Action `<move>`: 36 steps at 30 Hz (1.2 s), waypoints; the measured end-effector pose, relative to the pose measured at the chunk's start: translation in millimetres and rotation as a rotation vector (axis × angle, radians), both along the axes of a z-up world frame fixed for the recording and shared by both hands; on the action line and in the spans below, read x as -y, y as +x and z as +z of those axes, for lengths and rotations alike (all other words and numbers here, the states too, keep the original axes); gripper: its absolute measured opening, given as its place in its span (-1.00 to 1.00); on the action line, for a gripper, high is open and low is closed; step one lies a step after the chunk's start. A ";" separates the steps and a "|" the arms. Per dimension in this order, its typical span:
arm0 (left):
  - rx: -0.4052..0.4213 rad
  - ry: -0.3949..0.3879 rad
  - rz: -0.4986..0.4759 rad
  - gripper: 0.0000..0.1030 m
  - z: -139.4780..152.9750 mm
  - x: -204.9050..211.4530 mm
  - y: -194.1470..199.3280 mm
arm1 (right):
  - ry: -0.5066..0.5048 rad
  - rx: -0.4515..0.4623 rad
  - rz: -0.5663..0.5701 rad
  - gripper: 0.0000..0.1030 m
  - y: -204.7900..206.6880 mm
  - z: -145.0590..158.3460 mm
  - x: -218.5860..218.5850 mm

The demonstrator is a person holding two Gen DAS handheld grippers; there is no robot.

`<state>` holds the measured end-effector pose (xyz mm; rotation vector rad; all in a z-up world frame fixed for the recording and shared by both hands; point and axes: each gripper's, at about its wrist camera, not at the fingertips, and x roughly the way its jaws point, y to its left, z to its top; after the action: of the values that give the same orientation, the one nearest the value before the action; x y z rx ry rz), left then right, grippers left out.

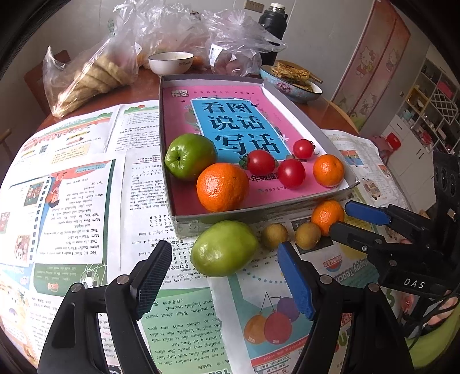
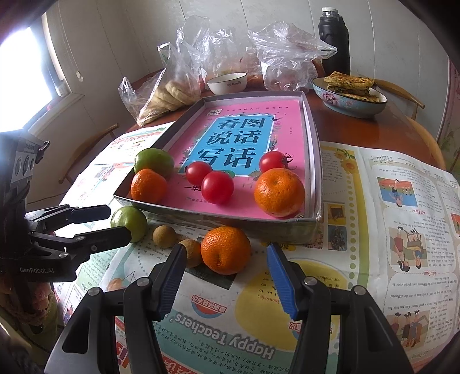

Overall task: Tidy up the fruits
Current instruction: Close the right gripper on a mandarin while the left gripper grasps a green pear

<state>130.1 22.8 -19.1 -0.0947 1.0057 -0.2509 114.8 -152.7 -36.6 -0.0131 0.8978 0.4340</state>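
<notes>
A grey tray (image 1: 184, 227) lined with a pink book holds a green apple (image 1: 189, 155), two oranges and three cherry tomatoes (image 1: 290, 172). In front of it on newspaper lie a green fruit (image 1: 224, 248), two longans (image 1: 274, 236) and a tangerine (image 2: 225, 250). My left gripper (image 1: 224, 244) is open, its pads on either side of the green fruit without touching it. My right gripper (image 2: 225, 250) is open around the tangerine, with gaps on both sides; one longan (image 2: 192, 253) sits by its left pad. Each gripper shows in the other's view, the right gripper (image 1: 338, 217) and the left gripper (image 2: 119, 221).
Behind the tray stand plastic bags of food (image 1: 95, 74), a white bowl (image 1: 171, 61), a blue bowl of flatbread (image 1: 290, 83) and a black flask (image 1: 271, 26). Newspaper (image 2: 402, 201) covers the round wooden table. Wooden chairs stand around it.
</notes>
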 end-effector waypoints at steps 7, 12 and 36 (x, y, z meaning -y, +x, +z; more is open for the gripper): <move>-0.006 -0.005 0.004 0.50 -3.3 1.0 3.7 | 0.008 -0.005 0.005 0.12 1.9 -1.9 -0.9; -0.018 -0.003 0.010 0.50 -8.2 1.7 6.7 | 0.012 -0.015 0.000 0.12 4.9 -4.5 -2.1; -0.040 -0.024 0.037 0.50 -20.1 1.0 18.5 | 0.095 -0.061 0.003 0.09 19.6 -13.3 5.1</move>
<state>148.5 21.9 -39.2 -0.1401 1.0398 -0.2276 134.4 -157.8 -50.0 0.0862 0.9365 0.4813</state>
